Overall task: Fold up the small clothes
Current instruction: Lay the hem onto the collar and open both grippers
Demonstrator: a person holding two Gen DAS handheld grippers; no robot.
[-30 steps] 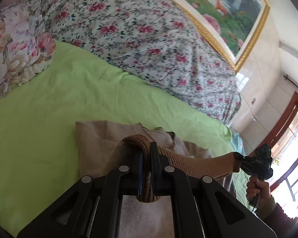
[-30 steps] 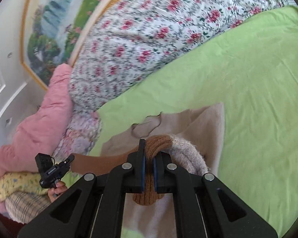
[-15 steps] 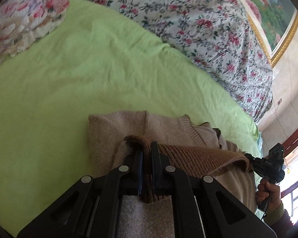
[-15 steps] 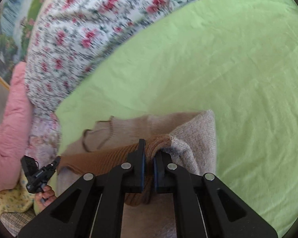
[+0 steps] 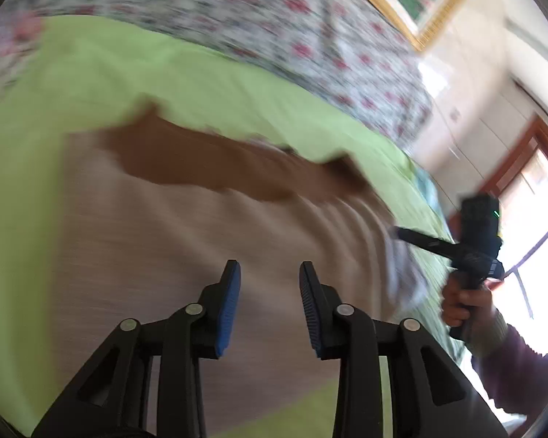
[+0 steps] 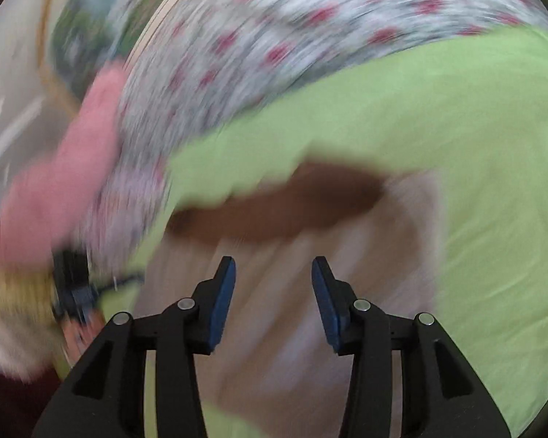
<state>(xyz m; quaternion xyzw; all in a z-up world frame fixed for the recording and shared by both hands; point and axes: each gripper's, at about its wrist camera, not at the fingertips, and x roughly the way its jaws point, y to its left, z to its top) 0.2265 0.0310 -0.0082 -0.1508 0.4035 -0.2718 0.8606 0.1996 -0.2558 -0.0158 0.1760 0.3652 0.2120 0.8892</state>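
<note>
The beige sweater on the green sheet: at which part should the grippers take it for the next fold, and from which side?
Probably the sweater's side edges, the left gripper from the left, the right gripper from the right. It lies flat, brown hem band far; these edges look free above the sheet. Blur hides finer detail.

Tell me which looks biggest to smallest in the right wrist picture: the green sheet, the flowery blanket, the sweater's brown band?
1. Green sheet, filling most of the right side.
2. Flowery blanket, nearly as big; blur and fisheye make the top two unsure.
3. Brown band of the sweater, clearly smallest.

Sweater (image 5: pixel 208 255) lies on sheet (image 5: pixel 91 84), quilt (image 5: pixel 274 29) behind.
</note>
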